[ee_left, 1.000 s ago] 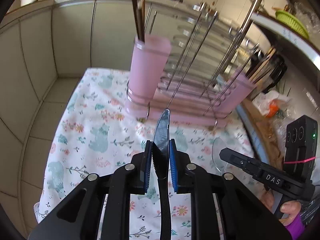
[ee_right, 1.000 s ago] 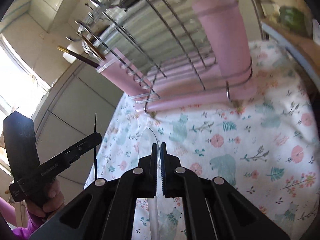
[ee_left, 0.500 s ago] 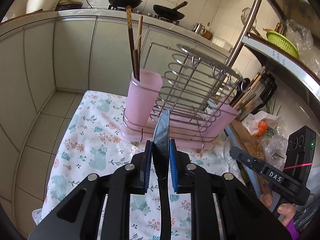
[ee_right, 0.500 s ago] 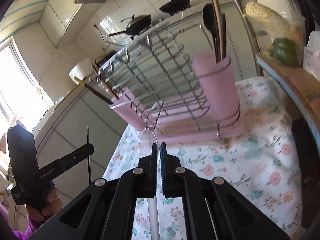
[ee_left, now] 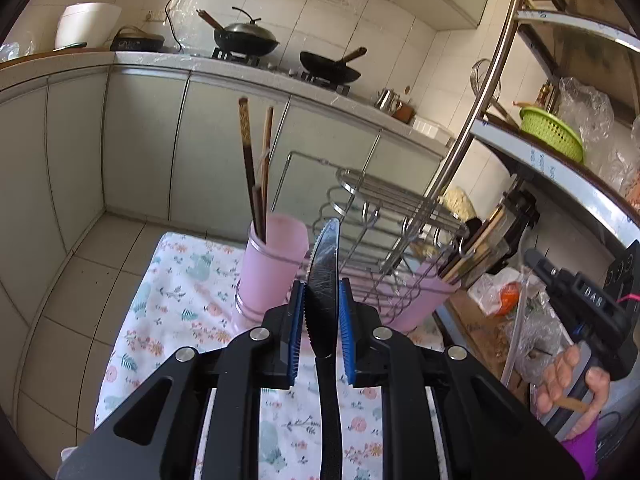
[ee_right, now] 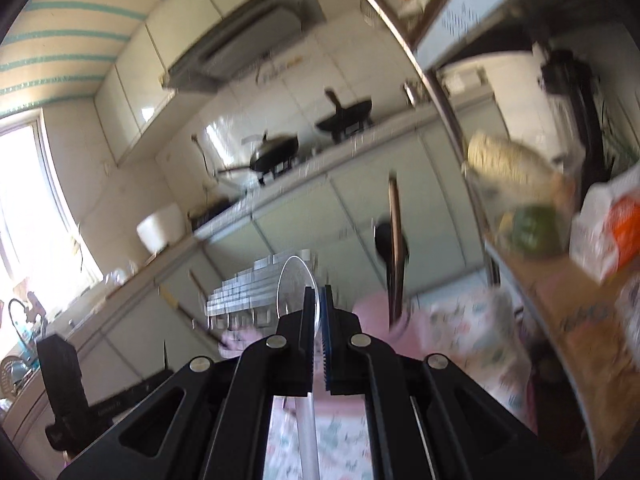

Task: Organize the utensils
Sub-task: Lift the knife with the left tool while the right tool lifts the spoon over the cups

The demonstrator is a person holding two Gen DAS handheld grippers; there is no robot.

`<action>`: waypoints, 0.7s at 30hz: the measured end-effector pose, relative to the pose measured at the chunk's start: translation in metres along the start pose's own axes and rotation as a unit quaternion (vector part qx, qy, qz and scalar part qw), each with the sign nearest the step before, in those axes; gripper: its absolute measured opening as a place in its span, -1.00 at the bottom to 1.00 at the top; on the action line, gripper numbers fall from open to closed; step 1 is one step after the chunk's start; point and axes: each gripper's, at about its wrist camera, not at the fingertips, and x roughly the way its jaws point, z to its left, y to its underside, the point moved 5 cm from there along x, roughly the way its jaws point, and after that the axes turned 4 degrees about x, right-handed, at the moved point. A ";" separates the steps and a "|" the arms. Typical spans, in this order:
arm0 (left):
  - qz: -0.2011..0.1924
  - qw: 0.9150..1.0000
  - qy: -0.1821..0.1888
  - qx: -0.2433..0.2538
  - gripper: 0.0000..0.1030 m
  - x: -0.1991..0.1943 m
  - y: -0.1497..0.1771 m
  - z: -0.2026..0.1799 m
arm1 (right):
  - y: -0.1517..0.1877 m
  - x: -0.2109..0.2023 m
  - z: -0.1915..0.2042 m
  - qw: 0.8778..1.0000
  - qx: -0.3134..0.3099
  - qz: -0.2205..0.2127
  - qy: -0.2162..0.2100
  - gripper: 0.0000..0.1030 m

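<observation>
In front of me a wire dish rack (ee_left: 384,216) on a pink base is standing on the flowered tablecloth (ee_left: 176,300), with a pink cup (ee_left: 272,268) at its left end holding chopsticks (ee_left: 252,172) and another pink cup (ee_left: 424,300) at its right end. Both are lying between my grippers and the far counter with the woks (ee_left: 244,40). My left gripper (ee_left: 320,312) is gripping a serrated knife (ee_left: 322,276), its long axis running away from me, the tip pointing at the rack and sticking out past the blue pads. My right gripper (ee_right: 318,320) is closing fully on a clear plastic spoon (ee_right: 296,284), bowl forward beyond the fingertips, though this view is blurring.
</observation>
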 end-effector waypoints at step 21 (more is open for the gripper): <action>-0.066 0.998 0.004 -0.022 -0.68 0.001 -0.035 0.013 | -0.053 0.033 0.015 0.985 -0.090 -0.143 0.027 -0.95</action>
